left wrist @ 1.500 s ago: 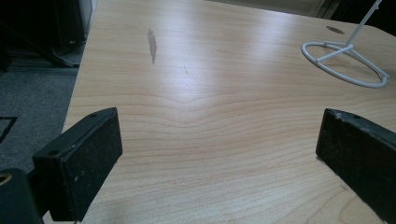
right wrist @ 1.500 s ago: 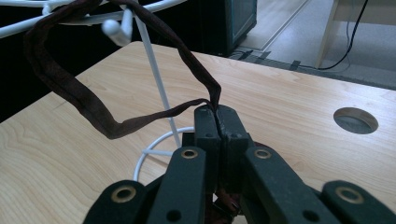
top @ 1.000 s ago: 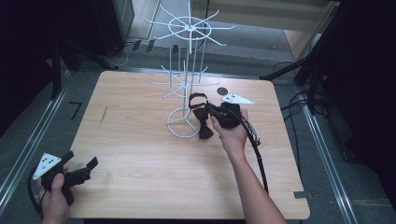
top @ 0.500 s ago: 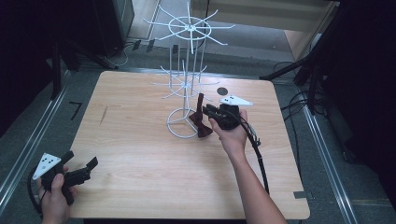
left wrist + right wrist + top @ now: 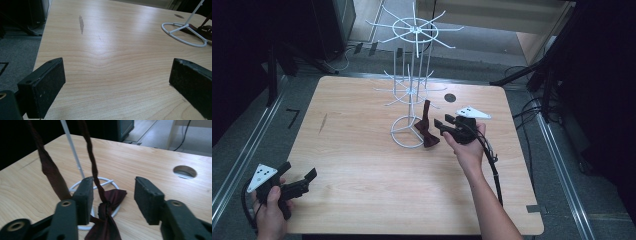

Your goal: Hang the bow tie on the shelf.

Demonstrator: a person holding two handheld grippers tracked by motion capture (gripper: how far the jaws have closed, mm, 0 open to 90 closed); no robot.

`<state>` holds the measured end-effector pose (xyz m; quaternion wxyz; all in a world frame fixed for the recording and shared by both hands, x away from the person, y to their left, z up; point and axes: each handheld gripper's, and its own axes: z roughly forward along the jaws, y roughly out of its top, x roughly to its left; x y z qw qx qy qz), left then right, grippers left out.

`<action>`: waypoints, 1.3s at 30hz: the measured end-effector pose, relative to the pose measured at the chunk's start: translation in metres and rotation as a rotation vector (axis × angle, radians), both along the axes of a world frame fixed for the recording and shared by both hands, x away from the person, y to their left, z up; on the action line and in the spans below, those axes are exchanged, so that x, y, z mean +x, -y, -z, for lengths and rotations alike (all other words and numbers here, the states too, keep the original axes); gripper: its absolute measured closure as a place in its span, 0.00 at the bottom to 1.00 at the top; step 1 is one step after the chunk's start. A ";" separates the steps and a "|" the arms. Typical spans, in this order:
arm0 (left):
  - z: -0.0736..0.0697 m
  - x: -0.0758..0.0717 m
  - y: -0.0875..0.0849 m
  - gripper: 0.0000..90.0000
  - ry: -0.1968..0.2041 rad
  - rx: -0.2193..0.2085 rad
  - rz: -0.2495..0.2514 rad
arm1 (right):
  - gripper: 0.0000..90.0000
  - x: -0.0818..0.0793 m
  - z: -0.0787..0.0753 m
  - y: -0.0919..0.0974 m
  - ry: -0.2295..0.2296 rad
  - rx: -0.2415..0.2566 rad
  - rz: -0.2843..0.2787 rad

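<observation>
Wooden table [image 5: 362, 150], one white rack [image 5: 412, 90], one bow tie [image 5: 426, 129], two tools

Satiny maroon cloth bow tie [image 5: 427, 131], white wire rack [image 5: 413, 95], matt wooden table [image 5: 362, 155]

Dark red bow tie [image 5: 427, 131] hangs by its strap from a low arm of the white wire rack [image 5: 412, 90], bow lying on the counter [image 5: 362, 165] across the rack's base ring. Right gripper [image 5: 441, 125] at the tie's 3 o'clock, jaws just opened, parted. Left gripper [image 5: 304, 176] near counter's 7 o'clock corner, jaws apart.
</observation>
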<state>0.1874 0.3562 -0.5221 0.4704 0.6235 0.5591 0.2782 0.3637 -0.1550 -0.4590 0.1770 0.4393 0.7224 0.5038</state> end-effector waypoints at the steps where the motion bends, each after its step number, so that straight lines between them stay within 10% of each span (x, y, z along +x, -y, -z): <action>1: 0.000 0.000 0.000 0.01 0.000 0.000 0.000 | 0.48 0.000 0.000 0.002 0.005 -0.002 0.010; 9: 0.000 -0.001 0.000 0.01 0.010 -0.002 0.000 | 0.16 -0.009 0.007 0.018 -0.021 -0.035 0.060; 39: 0.000 -0.005 0.001 0.01 0.030 0.012 0.009 | 0.15 -0.054 0.025 0.082 -0.010 -0.051 0.117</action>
